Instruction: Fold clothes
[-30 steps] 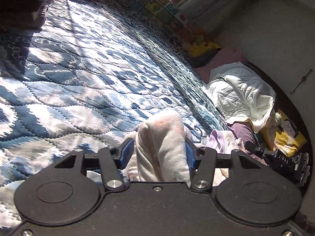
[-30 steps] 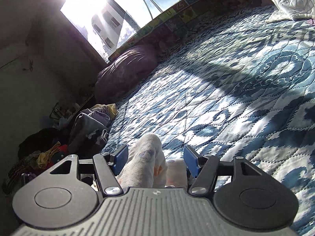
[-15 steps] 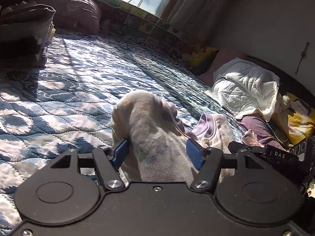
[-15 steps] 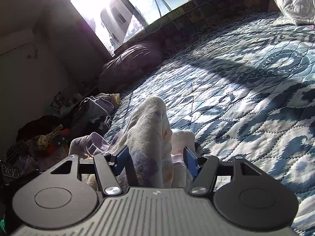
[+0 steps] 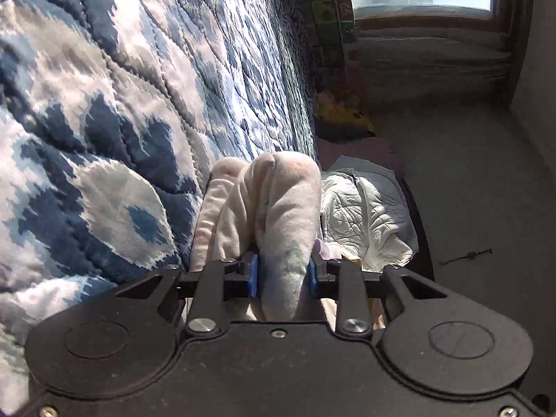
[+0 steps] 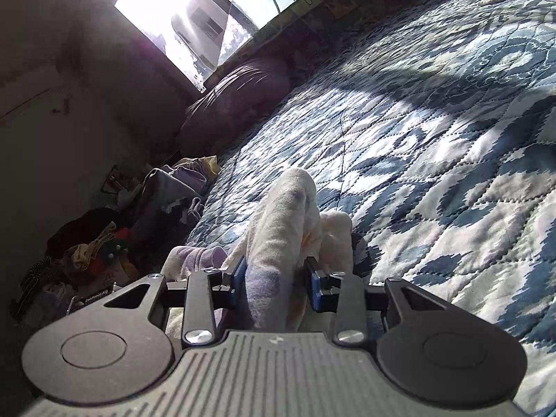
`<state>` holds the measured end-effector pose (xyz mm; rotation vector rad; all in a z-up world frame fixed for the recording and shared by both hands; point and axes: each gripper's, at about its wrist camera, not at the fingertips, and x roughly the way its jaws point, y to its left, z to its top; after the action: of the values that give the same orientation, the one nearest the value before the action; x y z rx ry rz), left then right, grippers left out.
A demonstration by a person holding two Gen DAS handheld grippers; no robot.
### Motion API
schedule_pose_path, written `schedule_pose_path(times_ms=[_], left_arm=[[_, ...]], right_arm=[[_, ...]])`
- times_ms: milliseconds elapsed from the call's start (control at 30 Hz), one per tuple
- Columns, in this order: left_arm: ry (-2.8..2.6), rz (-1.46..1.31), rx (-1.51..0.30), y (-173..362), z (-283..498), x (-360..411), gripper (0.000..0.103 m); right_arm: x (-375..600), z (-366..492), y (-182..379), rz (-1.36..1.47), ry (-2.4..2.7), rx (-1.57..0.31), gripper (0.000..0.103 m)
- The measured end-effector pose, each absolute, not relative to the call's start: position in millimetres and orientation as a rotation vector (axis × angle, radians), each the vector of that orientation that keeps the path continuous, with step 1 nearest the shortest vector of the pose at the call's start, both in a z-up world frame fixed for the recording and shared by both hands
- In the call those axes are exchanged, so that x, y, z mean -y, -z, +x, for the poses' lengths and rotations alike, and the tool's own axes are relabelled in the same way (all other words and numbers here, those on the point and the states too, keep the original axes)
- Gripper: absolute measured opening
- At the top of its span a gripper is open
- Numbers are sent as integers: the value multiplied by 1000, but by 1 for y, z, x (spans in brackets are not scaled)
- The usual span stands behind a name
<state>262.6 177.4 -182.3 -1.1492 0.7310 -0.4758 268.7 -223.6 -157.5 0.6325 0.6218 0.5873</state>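
With the left gripper and right gripper each clenched on a bunch of the pale garment rising toward twelve o'clock over the quilt, draw both apart evenly, I judge, before laying it flat.

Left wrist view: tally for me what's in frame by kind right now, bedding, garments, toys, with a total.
Bedding: 2, the blue patterned quilt and the white quilted blanket.
Garments: 1, the pale garment clamped in the left gripper.
Toys: 1, the yellow plush toy by the wall.
Total: 4.
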Motion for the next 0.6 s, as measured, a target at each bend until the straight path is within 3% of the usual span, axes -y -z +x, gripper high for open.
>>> schedule_pose_path(times_ms=[67, 133, 267, 500, 600], left_arm=[[438, -1013, -710, 157, 253, -174, 55], [369, -808, -670, 124, 233, -164, 70], [258, -468, -616, 93, 201, -138, 76], [308, -435, -617, 123, 226, -107, 73], [388, -527, -614, 123, 228, -107, 47]], right_arm=[[224, 265, 155, 625, -593, -608, 37], [226, 260, 154, 621, -589, -598, 37], [232, 250, 153, 633, -565, -572, 37], [232, 246, 158, 680, -529, -581, 38], [237, 249, 163, 727, -535, -582, 38]])
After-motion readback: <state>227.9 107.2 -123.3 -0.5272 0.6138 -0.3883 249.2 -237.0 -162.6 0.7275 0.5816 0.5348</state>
